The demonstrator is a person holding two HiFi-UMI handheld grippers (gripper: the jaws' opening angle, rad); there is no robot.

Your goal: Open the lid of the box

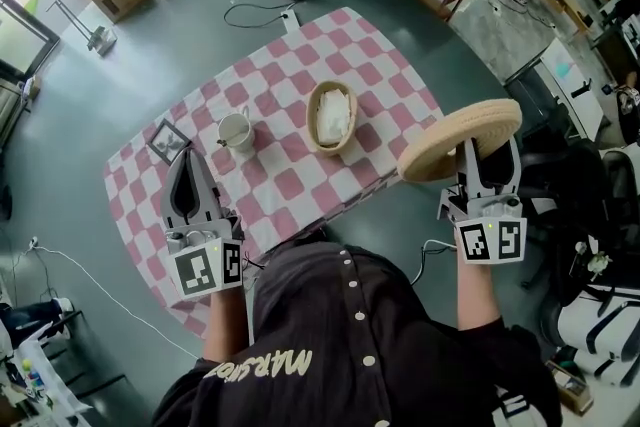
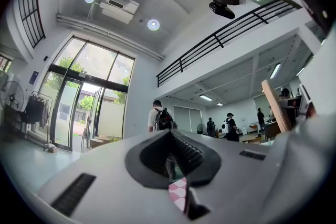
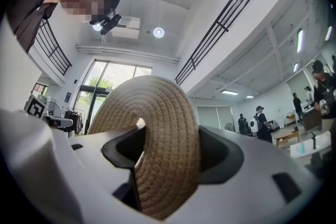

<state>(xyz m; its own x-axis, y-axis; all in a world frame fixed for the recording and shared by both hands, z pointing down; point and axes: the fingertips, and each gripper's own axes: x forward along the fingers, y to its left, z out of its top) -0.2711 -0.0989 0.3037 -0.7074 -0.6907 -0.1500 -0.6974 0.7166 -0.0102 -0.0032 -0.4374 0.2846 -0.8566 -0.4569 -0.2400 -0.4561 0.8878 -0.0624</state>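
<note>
Right gripper (image 1: 488,153) is clamped on the edge of the round, flat coiled-rope lid (image 1: 460,141), tilted beyond the pink-checked table (image 1: 280,185), well apart from the open oval woven box (image 1: 311,111). Left gripper (image 1: 189,155) is closed and empty. Lid judged light, stiff and rough, so an edge grip suits.

The round lid (image 1: 460,140) of coiled beige rope is clamped by its edge between the jaws of the right gripper (image 1: 488,155), tilted, with most of its disc beyond them. The oval woven box (image 1: 310,120) stands open, white inside, well apart from those jaws, ahead and to their left
</note>
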